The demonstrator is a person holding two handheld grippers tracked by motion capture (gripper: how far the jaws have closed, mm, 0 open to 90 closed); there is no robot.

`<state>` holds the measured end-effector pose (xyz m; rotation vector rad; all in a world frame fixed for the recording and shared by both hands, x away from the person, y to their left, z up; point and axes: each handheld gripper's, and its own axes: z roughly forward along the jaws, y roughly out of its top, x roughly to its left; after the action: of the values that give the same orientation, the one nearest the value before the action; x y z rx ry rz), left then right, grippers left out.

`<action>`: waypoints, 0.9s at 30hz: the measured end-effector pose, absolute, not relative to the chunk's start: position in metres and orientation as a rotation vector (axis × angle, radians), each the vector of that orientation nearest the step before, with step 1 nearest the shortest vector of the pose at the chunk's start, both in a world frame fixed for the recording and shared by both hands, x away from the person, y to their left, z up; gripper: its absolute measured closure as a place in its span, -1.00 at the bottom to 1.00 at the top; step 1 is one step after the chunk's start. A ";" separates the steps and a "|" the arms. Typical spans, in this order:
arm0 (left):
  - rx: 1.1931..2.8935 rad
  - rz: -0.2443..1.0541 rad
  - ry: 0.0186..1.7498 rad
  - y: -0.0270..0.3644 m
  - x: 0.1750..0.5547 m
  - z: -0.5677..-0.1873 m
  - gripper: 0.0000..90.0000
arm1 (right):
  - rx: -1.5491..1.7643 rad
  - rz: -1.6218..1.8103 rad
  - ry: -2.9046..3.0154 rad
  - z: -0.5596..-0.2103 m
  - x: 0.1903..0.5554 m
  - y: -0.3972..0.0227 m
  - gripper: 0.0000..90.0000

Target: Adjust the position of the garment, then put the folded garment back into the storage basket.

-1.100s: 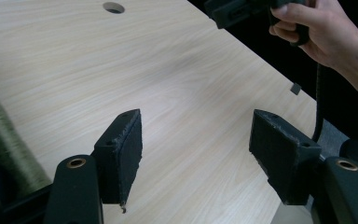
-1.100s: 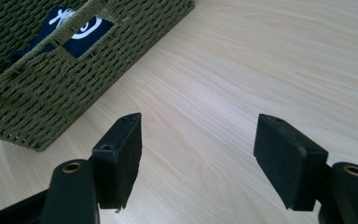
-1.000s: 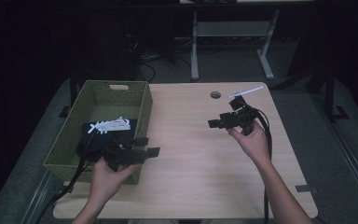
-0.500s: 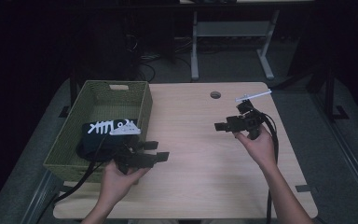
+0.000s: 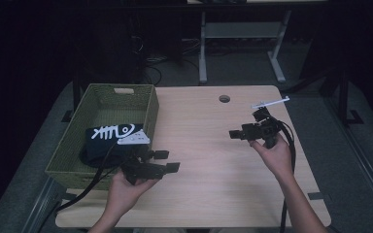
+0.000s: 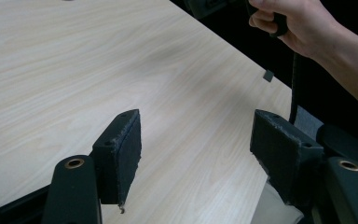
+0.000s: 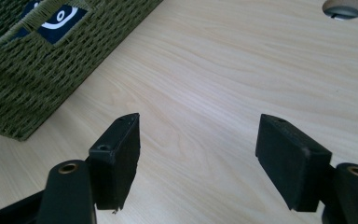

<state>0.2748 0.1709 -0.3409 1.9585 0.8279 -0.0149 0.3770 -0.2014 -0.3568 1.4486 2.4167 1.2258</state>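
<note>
Near edge of the desk [image 5: 209,194], left side: left gripper [image 5: 167,161] held low over the wood just beside the basket's near right corner, jaws wide, nothing between them. It points out across the bare top, not into the basket, so probably idling or lining up.

Mid desk, right side: right gripper [image 5: 234,134] hovers above the surface, jaws wide and empty, aimed left toward the basket. Its own camera looks at the woven wall, so I'd guess that's where it's headed.

Left edge: green woven basket [image 5: 148,104] holding the dark cloth with a white fishbone print [image 5: 108,138], bunched at the near end. Neither tool touches it.

Far edge: cable hole [image 5: 224,98], well apart from both hands.
</note>
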 end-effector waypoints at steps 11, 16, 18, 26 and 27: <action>1.974 -0.015 0.811 0.167 0.270 -0.346 -0.26 | 1.485 1.213 2.405 -0.363 0.372 -0.212 -0.35; 1.983 -0.029 0.803 0.162 0.269 -0.351 -0.26 | 1.486 1.211 2.404 -0.365 0.371 -0.215 -0.36; 1.985 -0.040 0.801 0.161 0.269 -0.352 -0.26 | 1.491 1.212 2.401 -0.366 0.371 -0.217 -0.36; 1.969 -0.037 0.802 0.162 0.270 -0.350 -0.27 | 1.505 1.209 2.393 -0.369 0.366 -0.222 -0.37; 1.971 -0.036 0.800 0.163 0.271 -0.350 -0.27 | 1.507 1.205 2.393 -0.369 0.366 -0.222 -0.37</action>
<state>0.2706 0.1629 -0.3495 1.9710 0.8003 -0.0355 0.3663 -0.2222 -0.3688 1.5067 2.3928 1.2054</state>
